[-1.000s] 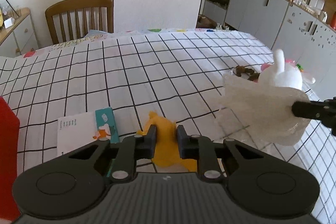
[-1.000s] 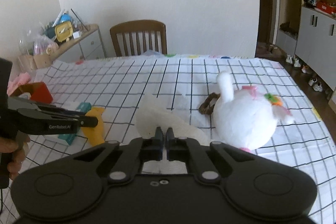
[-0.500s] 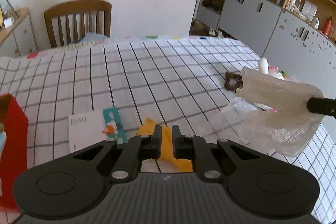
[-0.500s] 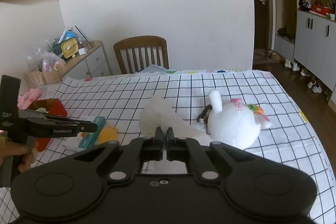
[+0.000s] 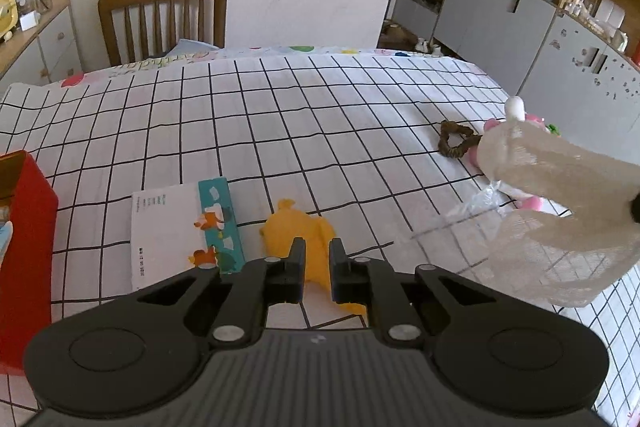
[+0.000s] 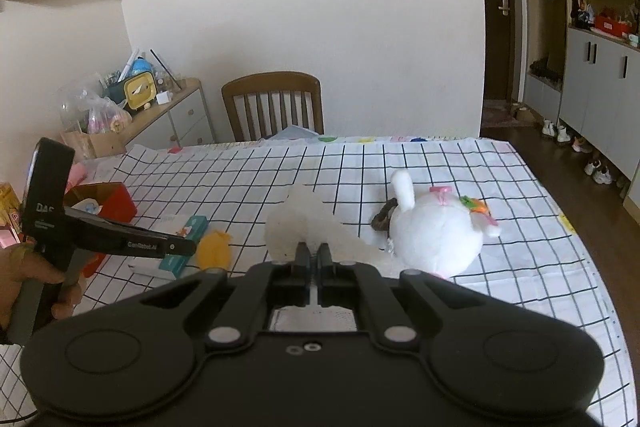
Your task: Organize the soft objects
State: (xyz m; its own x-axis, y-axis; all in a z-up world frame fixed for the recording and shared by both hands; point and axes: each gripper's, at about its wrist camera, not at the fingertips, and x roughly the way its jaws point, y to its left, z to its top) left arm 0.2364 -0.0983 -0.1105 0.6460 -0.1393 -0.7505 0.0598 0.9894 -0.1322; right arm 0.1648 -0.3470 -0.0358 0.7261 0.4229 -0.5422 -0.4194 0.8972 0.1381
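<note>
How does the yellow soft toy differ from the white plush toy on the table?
The yellow toy is small and lies flat; the white plush is far bigger and round. The yellow toy is plain; the white plush has pink and orange trim. The yellow toy lies beside a teal box, the white plush beside a brown hair tie. Both rest on the checked tablecloth.

R gripper [image 6: 312, 254] lifted mesh bag [image 5: 560, 211] off table; L gripper [image 5: 317, 259] closed up.
</note>
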